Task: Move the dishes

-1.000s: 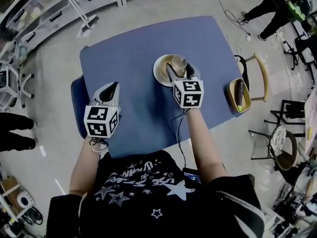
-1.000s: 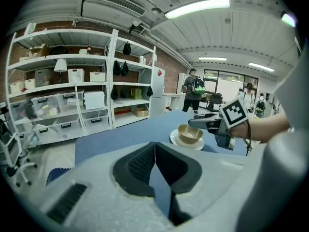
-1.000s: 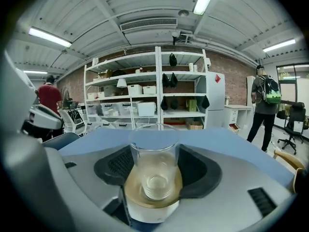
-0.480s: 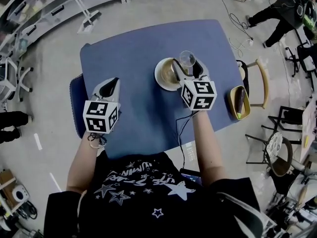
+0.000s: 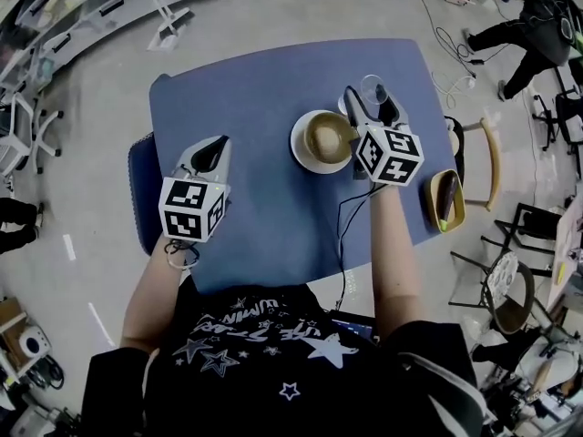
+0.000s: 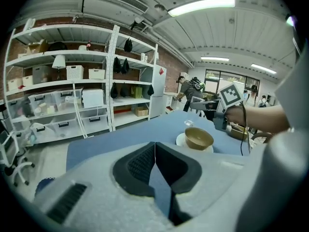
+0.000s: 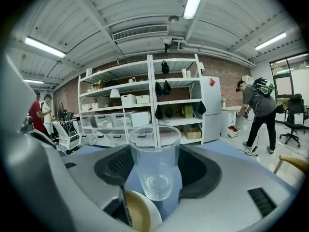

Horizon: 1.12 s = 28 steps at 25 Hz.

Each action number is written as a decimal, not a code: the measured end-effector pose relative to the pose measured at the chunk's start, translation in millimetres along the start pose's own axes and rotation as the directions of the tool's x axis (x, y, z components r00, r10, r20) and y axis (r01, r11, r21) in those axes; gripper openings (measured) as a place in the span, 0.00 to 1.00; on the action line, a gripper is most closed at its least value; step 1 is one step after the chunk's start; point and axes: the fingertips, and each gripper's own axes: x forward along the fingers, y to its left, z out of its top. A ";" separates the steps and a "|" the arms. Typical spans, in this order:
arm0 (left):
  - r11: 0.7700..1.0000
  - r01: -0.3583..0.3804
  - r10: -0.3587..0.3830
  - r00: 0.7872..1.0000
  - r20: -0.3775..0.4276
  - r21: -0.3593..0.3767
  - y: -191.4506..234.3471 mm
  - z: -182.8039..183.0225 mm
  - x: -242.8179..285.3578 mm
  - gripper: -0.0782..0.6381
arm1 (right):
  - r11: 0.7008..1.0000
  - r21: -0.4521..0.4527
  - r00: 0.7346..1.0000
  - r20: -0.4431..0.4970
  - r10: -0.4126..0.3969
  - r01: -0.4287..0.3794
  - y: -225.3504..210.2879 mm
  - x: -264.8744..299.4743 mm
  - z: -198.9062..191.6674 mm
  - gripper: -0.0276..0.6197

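Note:
My right gripper (image 5: 369, 96) is shut on a clear drinking glass (image 5: 372, 88), held upright above the blue table (image 5: 237, 98), just right of the bowl. In the right gripper view the glass (image 7: 155, 161) stands between the dark pads (image 7: 205, 173). A tan bowl (image 5: 326, 137) sits on a white plate (image 5: 302, 149) at the table's middle; both show in the left gripper view, the bowl (image 6: 199, 138) on the plate (image 6: 181, 140). My left gripper (image 5: 213, 146) hovers over the table's left side with its jaws shut on nothing; its pads (image 6: 140, 163) meet.
A yellow dish (image 5: 444, 200) with a dark object in it rests on a wooden chair (image 5: 485, 157) at the table's right. A blue seat (image 5: 140, 189) stands at the left edge. Shelves (image 6: 58, 95) line the far wall. A person (image 5: 528, 16) stands at the back right.
My right gripper has carried the glass up from over the bowl and off to the bowl's right. My left gripper has shifted slightly toward the table's middle.

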 end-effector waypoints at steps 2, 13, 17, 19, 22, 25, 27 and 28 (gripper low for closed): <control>1.000 0.000 0.000 1.000 -0.009 -0.001 0.5 -2.4 3.2 0.14 | 1.000 0.022 1.000 -0.012 -0.001 0.001 -7.8 8.1 -8.4 0.47; 1.000 0.001 -0.002 0.999 -0.051 -0.024 1.6 -13.2 17.5 0.14 | 1.000 0.012 0.997 -0.082 -0.002 0.003 -26.9 32.2 -42.5 0.48; 0.999 0.003 -0.005 0.998 -0.064 -0.035 3.9 -19.0 18.5 0.14 | 1.000 -0.025 0.996 -0.092 0.000 -0.002 -20.2 33.3 -42.9 0.48; 0.999 0.005 -0.008 0.998 -0.067 -0.039 4.3 -21.0 18.8 0.14 | 0.999 -0.042 0.995 -0.102 -0.003 -0.001 -17.2 33.7 -43.7 0.48; 0.999 0.007 -0.010 0.998 -0.064 -0.042 4.3 -22.3 20.3 0.14 | 0.999 -0.040 0.994 -0.107 -0.012 0.008 -17.8 34.1 -45.4 0.48; 0.999 0.007 -0.009 0.998 -0.060 -0.042 4.4 -21.6 20.8 0.14 | 0.999 -0.030 0.993 -0.114 -0.019 0.016 -20.1 34.2 -46.6 0.48; 0.999 0.004 -0.006 0.998 -0.057 -0.043 4.6 -20.5 19.5 0.14 | 1.000 -0.009 0.993 -0.118 -0.015 0.014 -20.8 32.8 -46.1 0.48; 0.999 0.003 -0.005 0.998 -0.056 -0.044 4.8 -20.2 18.1 0.14 | 1.000 0.005 0.993 -0.120 -0.011 0.012 -20.5 31.3 -46.1 0.48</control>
